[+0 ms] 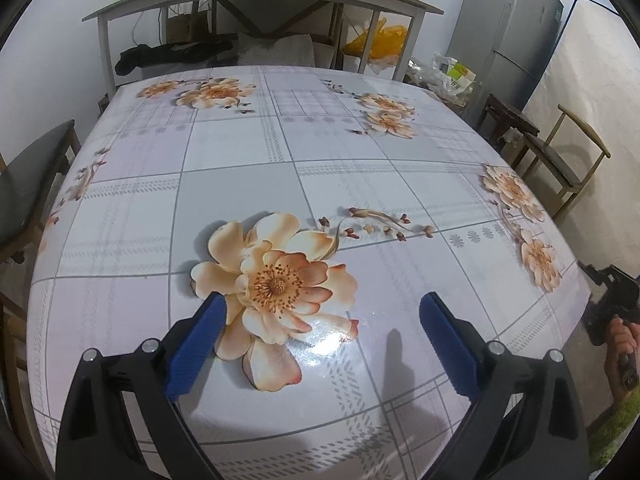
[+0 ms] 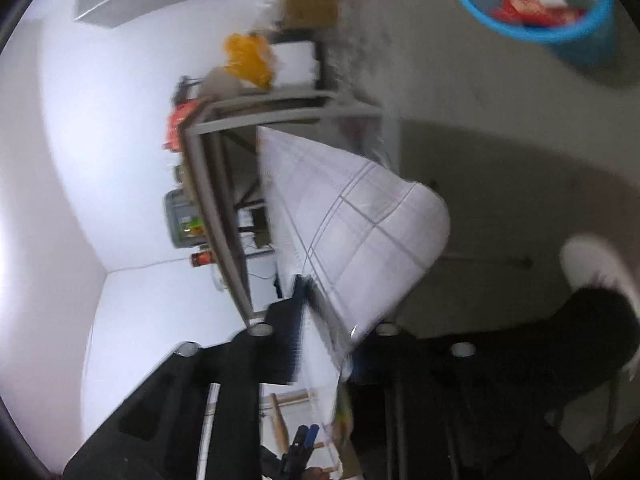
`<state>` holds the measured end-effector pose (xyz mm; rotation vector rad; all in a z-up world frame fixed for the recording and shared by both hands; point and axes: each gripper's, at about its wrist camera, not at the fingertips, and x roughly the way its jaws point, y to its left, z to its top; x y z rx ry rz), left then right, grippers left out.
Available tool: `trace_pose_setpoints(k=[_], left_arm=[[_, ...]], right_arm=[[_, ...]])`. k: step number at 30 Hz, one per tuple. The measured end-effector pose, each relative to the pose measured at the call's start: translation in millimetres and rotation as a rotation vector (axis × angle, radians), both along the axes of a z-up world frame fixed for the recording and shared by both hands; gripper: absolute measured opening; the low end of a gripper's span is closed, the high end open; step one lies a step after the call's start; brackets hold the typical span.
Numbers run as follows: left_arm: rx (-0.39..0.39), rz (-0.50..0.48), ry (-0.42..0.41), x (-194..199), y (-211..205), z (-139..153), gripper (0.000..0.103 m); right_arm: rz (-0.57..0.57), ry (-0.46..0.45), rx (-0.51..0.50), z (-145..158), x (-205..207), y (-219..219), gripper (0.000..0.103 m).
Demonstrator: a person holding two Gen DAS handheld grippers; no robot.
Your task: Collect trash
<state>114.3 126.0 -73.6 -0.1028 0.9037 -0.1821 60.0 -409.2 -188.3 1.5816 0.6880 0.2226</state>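
1. Flowered tablecloth point(image 1: 320, 184) covers the table, and no trash shows on it.
2. Left gripper point(image 1: 320, 340) hovers low over the cloth, its blue fingers wide apart and holding nothing.
3. Right gripper point(image 2: 324, 344) is rolled sideways and blurred; whether it pinches something, I cannot tell.
4. Blue bin point(image 2: 560, 32) with trash stands on the floor; better to steady the wrist above its rim before releasing.

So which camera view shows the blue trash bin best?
The right wrist view: the blue trash bin appears at top right, blurred, with red and white trash inside. The left wrist view does not show it, only the floral tablecloth.
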Motion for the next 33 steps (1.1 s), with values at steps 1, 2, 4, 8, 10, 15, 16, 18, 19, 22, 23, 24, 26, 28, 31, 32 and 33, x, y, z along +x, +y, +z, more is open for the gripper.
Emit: trace_pose_setpoints(k=[1, 2, 4, 8, 10, 15, 16, 18, 19, 22, 23, 24, 26, 28, 31, 32, 33], left_arm=[[0.001, 0.000, 0.001, 0, 0, 0, 0.095], [0.004, 0.000, 0.002, 1, 0, 0, 0.095], [0.011, -0.004, 0.003, 3, 0, 0, 0.095], [0.018, -0.007, 0.013, 8, 1, -3, 0.095], [0.009, -0.010, 0.015, 11, -3, -2, 0.095], [-0.032, -0.085, -0.053, 2, -28, 26, 0.095], [-0.042, -0.118, -0.072, -4, -39, 34, 0.095], [-0.068, -0.174, -0.092, -13, -57, 45, 0.095], [-0.084, -0.197, -0.095, -17, -66, 50, 0.095], [-0.153, -0.268, -0.106, -36, -100, 65, 0.097], [-0.176, -0.285, -0.115, -42, -110, 69, 0.097], [-0.191, -0.300, -0.127, -47, -121, 73, 0.097], [-0.198, -0.318, -0.148, -56, -137, 79, 0.097], [-0.184, -0.353, -0.163, -63, -156, 83, 0.097], [-0.130, -0.360, -0.163, -71, -177, 87, 0.097], [-0.110, -0.358, -0.170, -74, -183, 88, 0.097], [-0.085, -0.351, -0.178, -76, -187, 89, 0.097]], right_arm=[[0.007, -0.013, -0.044, 8, -3, 2, 0.008], [0.021, -0.027, -0.112, 20, -8, 7, 0.007], [0.042, -0.043, -0.192, 34, -20, 21, 0.005], [0.051, -0.042, -0.210, 29, -38, 44, 0.008], [0.057, -0.011, -0.216, 23, -41, 46, 0.028], [0.003, 0.075, -0.327, 30, -71, 27, 0.071], [-0.004, 0.090, -0.373, 36, -81, 25, 0.072], [-0.008, 0.123, -0.493, 52, -100, 25, 0.073], [-0.003, 0.139, -0.571, 63, -109, 29, 0.074], [-0.024, 0.157, -0.906, 107, -136, 55, 0.086], [-0.043, 0.151, -1.032, 123, -145, 68, 0.090], [-0.067, 0.140, -1.155, 139, -152, 82, 0.096], [-0.103, 0.138, -1.322, 155, -160, 104, 0.096], [-0.111, 0.159, -1.453, 162, -163, 121, 0.096], [-0.095, 0.195, -1.599, 163, -163, 143, 0.095], [-0.105, 0.201, -1.622, 163, -162, 146, 0.095], [-0.125, 0.195, -1.642, 164, -165, 151, 0.095]])
